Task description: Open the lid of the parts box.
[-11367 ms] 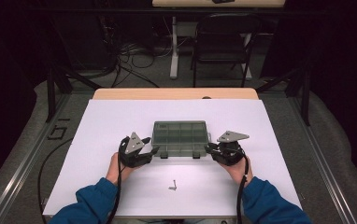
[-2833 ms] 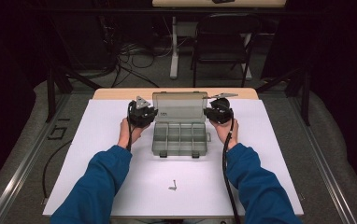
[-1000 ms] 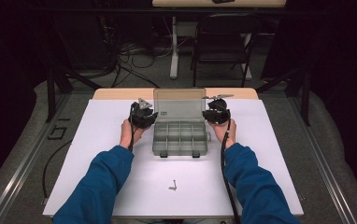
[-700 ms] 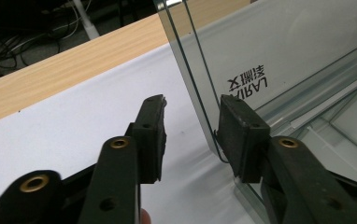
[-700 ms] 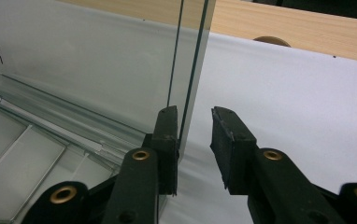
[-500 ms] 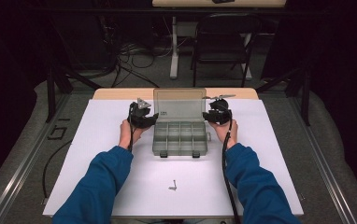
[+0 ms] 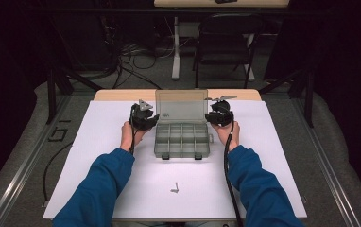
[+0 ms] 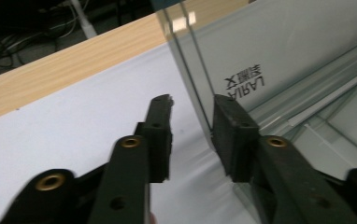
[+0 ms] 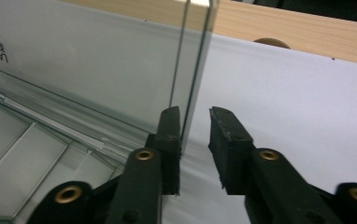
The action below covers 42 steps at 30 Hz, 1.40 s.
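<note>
A person in blue sleeves sits at a table (image 7: 98,156) covered in white paper, with a two-jaw gripper in each hand. At the centre of the paper lies a clear plastic compartment box (image 7: 182,140), and its lid (image 7: 181,107) stands raised at the far edge, at the box's twelve o'clock. Seen from above, the left gripper (image 7: 151,120) is at the lid's nine o'clock edge and the right gripper (image 7: 213,117) at its three o'clock edge, so the two flank the upright lid.

In the left gripper view, the lid's side edge (image 8: 200,88) runs up between the two black jaws; one jaw sits against the inner face and the other stands off it with a gap of white paper showing. The jaws are narrow and have just been closing after a brief widening, with the lid's edge between them. Whether both pads press on the lid is hard to judge from this angle.

In the right gripper view the lid's other edge (image 9: 193,88) stands likewise between narrow jaws, which have also just been closing; one jaw is against the pane and the other is clear of it.

A small metal screw (image 7: 175,188) (or a similar small part) lies on the paper at the box's six o'clock, well apart from it, between the person's forearms.
</note>
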### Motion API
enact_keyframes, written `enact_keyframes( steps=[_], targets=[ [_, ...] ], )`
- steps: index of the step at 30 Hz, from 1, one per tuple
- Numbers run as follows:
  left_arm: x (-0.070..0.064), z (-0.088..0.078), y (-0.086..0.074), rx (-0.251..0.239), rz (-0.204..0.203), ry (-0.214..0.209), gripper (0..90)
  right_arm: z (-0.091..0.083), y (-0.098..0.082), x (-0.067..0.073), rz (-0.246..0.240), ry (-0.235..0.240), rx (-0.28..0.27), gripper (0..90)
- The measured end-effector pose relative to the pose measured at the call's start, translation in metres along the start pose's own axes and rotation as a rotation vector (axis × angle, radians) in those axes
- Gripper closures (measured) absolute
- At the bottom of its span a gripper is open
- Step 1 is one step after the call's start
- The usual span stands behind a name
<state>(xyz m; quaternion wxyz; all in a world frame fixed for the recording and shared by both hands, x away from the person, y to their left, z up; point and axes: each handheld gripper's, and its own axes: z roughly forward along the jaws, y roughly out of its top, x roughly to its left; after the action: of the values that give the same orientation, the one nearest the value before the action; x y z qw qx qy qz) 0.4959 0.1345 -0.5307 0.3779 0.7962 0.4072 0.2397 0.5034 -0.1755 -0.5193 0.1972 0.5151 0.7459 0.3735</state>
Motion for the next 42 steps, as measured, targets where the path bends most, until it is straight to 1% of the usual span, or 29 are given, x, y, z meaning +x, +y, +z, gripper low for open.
enact_keyframes(
  steps=[1, 2, 3, 6, 9, 10, 12, 14, 17, 18, 21, 25, 27, 29, 30, 31, 32, 35, 37, 42],
  targets=[
    [-0.001, 0.001, 0.000, -0.002, 0.005, 0.004, 70.7, 0.001, 0.000, 0.001, -0.002, -0.003, 0.002, 78.0],
    [-0.002, 0.001, 0.000, 0.007, 0.016, 0.002, 72.3, 0.002, 0.000, 0.001, -0.016, -0.008, 0.007, 78.7],
    [-0.002, 0.002, 0.000, 0.010, 0.016, 0.004, 72.6, 0.003, 0.000, 0.002, -0.011, -0.004, 0.008, 78.8],
    [-0.003, 0.004, -0.001, 0.013, 0.007, 0.007, 72.5, 0.005, -0.002, 0.001, 0.000, -0.001, 0.013, 78.6],
    [-0.003, 0.004, -0.001, 0.019, 0.009, 0.006, 70.9, 0.005, -0.001, 0.000, -0.006, -0.008, 0.013, 75.8],
    [-0.002, 0.003, -0.001, 0.021, 0.007, 0.007, 69.8, 0.004, -0.001, 0.000, -0.001, -0.005, 0.015, 74.0],
    [-0.001, 0.000, 0.000, 0.003, -0.003, -0.007, 64.8, 0.002, -0.001, -0.002, 0.002, -0.004, 0.016, 68.9],
    [0.000, -0.003, 0.001, -0.007, 0.001, -0.014, 59.1, -0.001, -0.001, -0.003, 0.020, 0.006, 0.005, 63.6],
    [-0.001, -0.009, 0.004, -0.027, -0.001, -0.020, 49.9, -0.009, 0.000, -0.005, 0.028, 0.015, -0.009, 58.0],
    [-0.001, -0.011, 0.005, -0.022, 0.001, -0.032, 47.9, -0.011, 0.001, -0.005, 0.033, 0.027, -0.016, 56.7],
    [-0.002, -0.017, 0.007, -0.027, 0.003, -0.050, 41.4, -0.020, 0.002, -0.003, 0.018, 0.037, -0.025, 50.5],
    [-0.007, -0.024, 0.010, -0.028, 0.001, -0.081, 33.5, -0.030, 0.004, 0.000, 0.011, 0.056, -0.041, 41.2],
    [-0.011, -0.029, 0.010, -0.035, 0.011, -0.089, 29.4, -0.036, 0.004, 0.002, 0.003, 0.066, -0.052, 35.4],
    [-0.015, -0.034, 0.009, -0.042, 0.033, -0.102, 25.6, -0.042, 0.003, 0.006, -0.006, 0.077, -0.061, 30.1],
    [-0.017, -0.037, 0.009, -0.046, 0.039, -0.111, 24.2, -0.044, 0.002, 0.007, -0.019, 0.082, -0.063, 28.3],
    [-0.019, -0.040, 0.009, -0.048, 0.046, -0.117, 23.0, -0.047, 0.001, 0.009, -0.027, 0.088, -0.065, 26.7],
    [-0.021, -0.043, 0.008, -0.060, 0.057, -0.121, 21.9, -0.050, 0.000, 0.010, -0.038, 0.092, -0.072, 25.3],
    [-0.026, -0.053, 0.006, -0.077, 0.062, -0.140, 18.9, -0.060, -0.004, 0.014, -0.062, 0.112, -0.083, 22.5],
    [-0.029, -0.058, 0.003, -0.088, 0.066, -0.154, 18.2, -0.067, -0.006, 0.016, -0.079, 0.121, -0.092, 20.5],
    [-0.038, -0.071, -0.006, -0.103, 0.090, -0.175, 16.6, -0.085, -0.014, 0.024, -0.104, 0.151, -0.117, 16.5]
  ],
)
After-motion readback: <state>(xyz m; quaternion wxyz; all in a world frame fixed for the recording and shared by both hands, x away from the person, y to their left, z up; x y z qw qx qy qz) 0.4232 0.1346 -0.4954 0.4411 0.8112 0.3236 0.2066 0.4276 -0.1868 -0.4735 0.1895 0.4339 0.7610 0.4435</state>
